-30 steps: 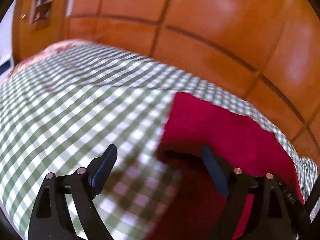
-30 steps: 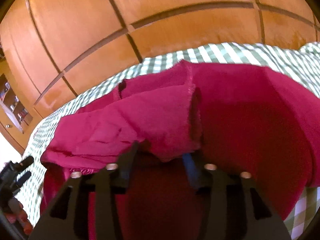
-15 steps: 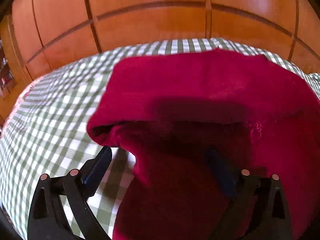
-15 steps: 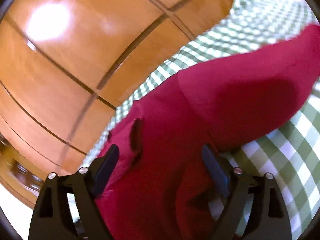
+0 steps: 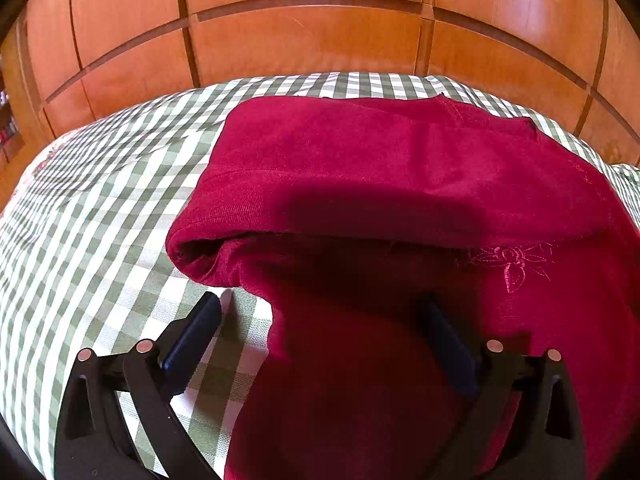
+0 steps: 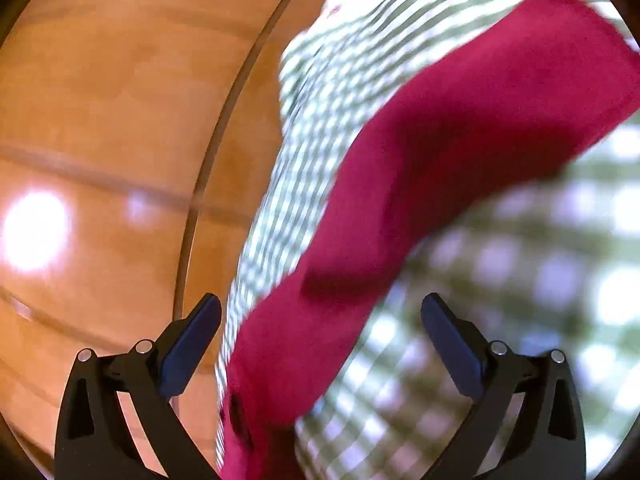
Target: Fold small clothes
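- Garment (image 5: 400, 184): a crimson knit piece is lying on the green-and-white checked bedcover (image 5: 100, 220), with one layer already doubled over the part nearest the camera. It is looking soft, light and limp, so it will likely sag and slide rather than hold a crease.
- The rolled fold edge (image 5: 208, 248) at the garment's left is offering the thickest, easiest bite; pinching through both layers there, or at a far corner, seems wiser than at the flat middle.
- The left claw (image 5: 320, 336) is standing wide apart, one finger over bare bedcover, the other over the cloth, gripping nothing.
- The right claw (image 6: 320, 336) is likewise spread wide and empty, with the garment (image 6: 460, 152) running diagonally between its fingers.
- The left wrist view is showing the fold line, the ribbed band and an embroidered flower (image 5: 512, 260); the right wrist view is blurred and showing none of these.
- The right wrist view is instead showing the garment's long narrow outline against the wooden panelling (image 6: 100, 120) and the bed's edge.
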`<action>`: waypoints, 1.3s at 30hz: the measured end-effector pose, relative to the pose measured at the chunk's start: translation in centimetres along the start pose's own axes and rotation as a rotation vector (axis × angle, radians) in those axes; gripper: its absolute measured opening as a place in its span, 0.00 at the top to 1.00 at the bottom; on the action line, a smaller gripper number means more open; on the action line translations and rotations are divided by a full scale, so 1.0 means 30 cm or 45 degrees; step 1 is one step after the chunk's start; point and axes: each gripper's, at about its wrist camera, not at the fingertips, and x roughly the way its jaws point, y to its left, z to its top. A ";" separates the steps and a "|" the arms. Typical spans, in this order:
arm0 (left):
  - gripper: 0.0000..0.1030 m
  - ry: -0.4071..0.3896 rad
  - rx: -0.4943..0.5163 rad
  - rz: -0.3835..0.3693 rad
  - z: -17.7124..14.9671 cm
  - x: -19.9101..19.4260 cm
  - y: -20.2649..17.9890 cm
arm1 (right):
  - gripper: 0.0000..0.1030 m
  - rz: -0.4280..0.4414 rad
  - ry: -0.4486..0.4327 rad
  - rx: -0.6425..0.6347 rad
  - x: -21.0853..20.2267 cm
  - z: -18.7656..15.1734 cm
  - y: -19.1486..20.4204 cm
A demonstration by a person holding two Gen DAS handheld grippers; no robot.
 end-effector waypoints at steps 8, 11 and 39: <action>0.05 0.001 -0.003 -0.005 0.001 0.000 0.003 | 0.18 0.030 -0.214 0.253 -0.092 0.156 -0.124; 0.05 0.002 -0.005 -0.006 0.001 0.000 0.003 | 0.51 -0.028 -0.238 0.267 -0.114 0.194 -0.153; 0.04 0.002 -0.037 -0.034 0.004 0.002 0.015 | 0.87 0.192 0.380 -1.277 0.199 -0.753 0.646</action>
